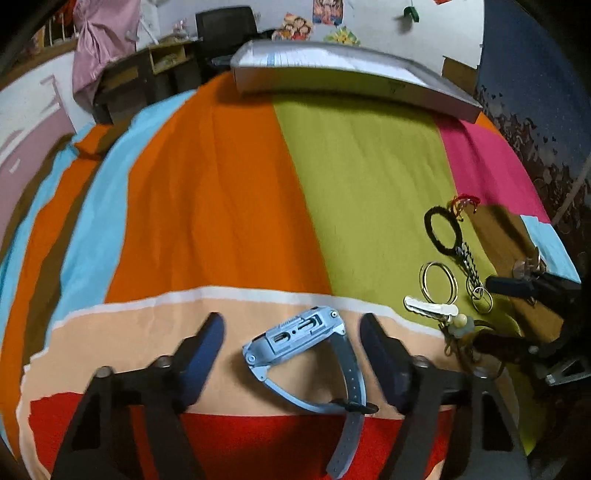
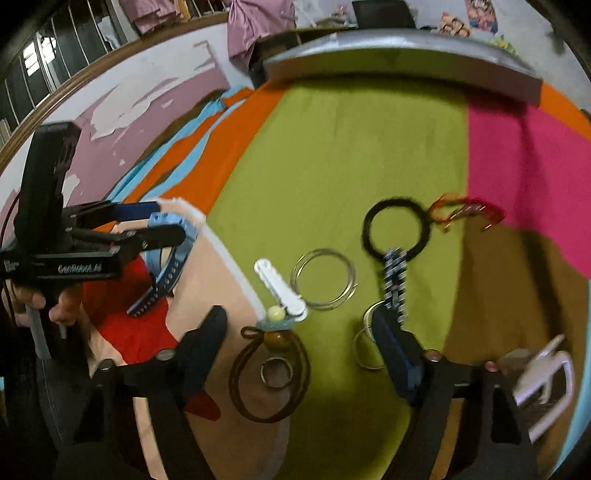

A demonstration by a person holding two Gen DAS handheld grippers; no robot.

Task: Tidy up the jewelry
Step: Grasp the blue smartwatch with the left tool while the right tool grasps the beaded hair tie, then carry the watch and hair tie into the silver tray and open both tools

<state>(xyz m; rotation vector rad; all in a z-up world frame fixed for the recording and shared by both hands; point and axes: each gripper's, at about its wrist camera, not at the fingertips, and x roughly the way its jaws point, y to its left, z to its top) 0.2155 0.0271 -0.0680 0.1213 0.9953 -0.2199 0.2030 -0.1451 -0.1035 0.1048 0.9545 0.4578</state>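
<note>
Legible text found in one place only: white lettering on the black side bar of the left gripper [image 2: 168, 236], seen from the right wrist view, reads approximately "GenRobot.AI"; characters soft from blur, so the reading is tentative. A smaller white mark sits at the far left end of the same bar, too small to read. Posters [image 1: 327, 11] on the wall beyond the grey box [image 1: 332, 79] carry cartoon figures, with any printing unreadable. A faint dark mark shows on the front face of the grey box, not resolvable. No numbers or labels readable on the blue watch [image 1: 299, 343].
</note>
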